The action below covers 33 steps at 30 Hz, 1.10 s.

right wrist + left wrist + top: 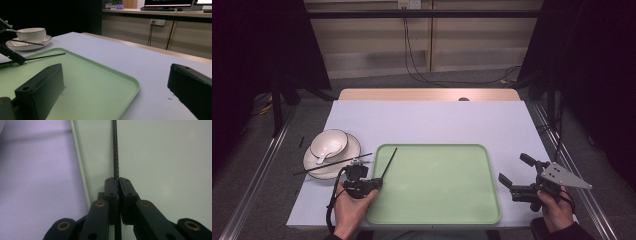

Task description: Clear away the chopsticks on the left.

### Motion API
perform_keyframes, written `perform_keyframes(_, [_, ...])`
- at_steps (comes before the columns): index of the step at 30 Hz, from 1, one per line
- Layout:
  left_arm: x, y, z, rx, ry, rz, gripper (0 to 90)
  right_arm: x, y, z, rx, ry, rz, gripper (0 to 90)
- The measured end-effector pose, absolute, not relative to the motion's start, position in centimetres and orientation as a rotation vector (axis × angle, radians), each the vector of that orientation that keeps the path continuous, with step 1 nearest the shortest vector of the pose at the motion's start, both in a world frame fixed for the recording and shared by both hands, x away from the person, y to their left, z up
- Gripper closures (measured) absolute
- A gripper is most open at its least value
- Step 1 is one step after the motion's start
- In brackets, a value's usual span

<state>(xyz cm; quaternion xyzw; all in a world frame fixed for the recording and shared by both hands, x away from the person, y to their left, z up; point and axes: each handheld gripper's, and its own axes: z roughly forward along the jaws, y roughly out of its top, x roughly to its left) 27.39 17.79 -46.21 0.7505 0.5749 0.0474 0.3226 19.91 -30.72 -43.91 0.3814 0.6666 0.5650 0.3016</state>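
Note:
My left gripper (379,181) is shut on a thin black chopstick (389,162), gripping it near its lower end. The stick points away over the left part of the green tray (432,145). In the left gripper view the jaws (117,181) press together on the chopstick (115,150) just inside the tray's left rim (79,162). A second black chopstick (319,168) lies across the white plate (353,148). My right gripper (516,170) is held open beside the tray's right edge, with nothing between its fingers (40,87).
On the plate stands a white bowl (332,140) with a white spoon (323,156) in it. Both sit left of the tray on the pale table cover (432,120). Past the table's far edge are a wooden strip (427,94), cables and a wall.

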Motion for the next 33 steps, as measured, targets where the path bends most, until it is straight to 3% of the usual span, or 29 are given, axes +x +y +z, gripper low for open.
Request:
perform_keyframes(14, [27.3,18.2,-46.2,1.979,1.415,0.116,76.6,19.9,-30.8,-43.9,1.009,1.769,1.506,0.2])
perform_keyframes(16, [27.3,18.4,-46.0,1.981,1.38,0.129,71.9,19.9,-30.8,-43.9,1.01,1.77,1.511,0.2])
perform_keyframes(18, [27.3,18.7,-45.8,1.979,1.316,0.132,61.2,19.9,-30.8,-43.9,1.018,1.763,1.509,0.2])
perform_keyframes(19, [27.3,18.7,-45.8,1.983,1.295,0.163,61.2,19.9,-30.8,-43.9,1.016,1.764,1.51,0.2])
perform_keyframes(21, [27.3,19.0,-45.7,2.002,1.246,0.18,45.8,19.9,-30.8,-43.9,1.016,1.765,1.509,0.2])
perform_keyframes(25, [26.9,19.4,-45.2,1.953,1.134,0.217,27.2,19.9,-30.8,-43.9,1.009,1.768,1.509,0.2])
perform_keyframes(28, [26.5,19.6,-44.9,1.942,1.09,0.225,25.4,19.9,-30.8,-43.9,1.007,1.767,1.509,0.2])
perform_keyframes(33, [25.8,20.4,-44.2,1.953,0.957,0.278,14.4,19.9,-30.8,-43.9,1.008,1.768,1.51,0.2])
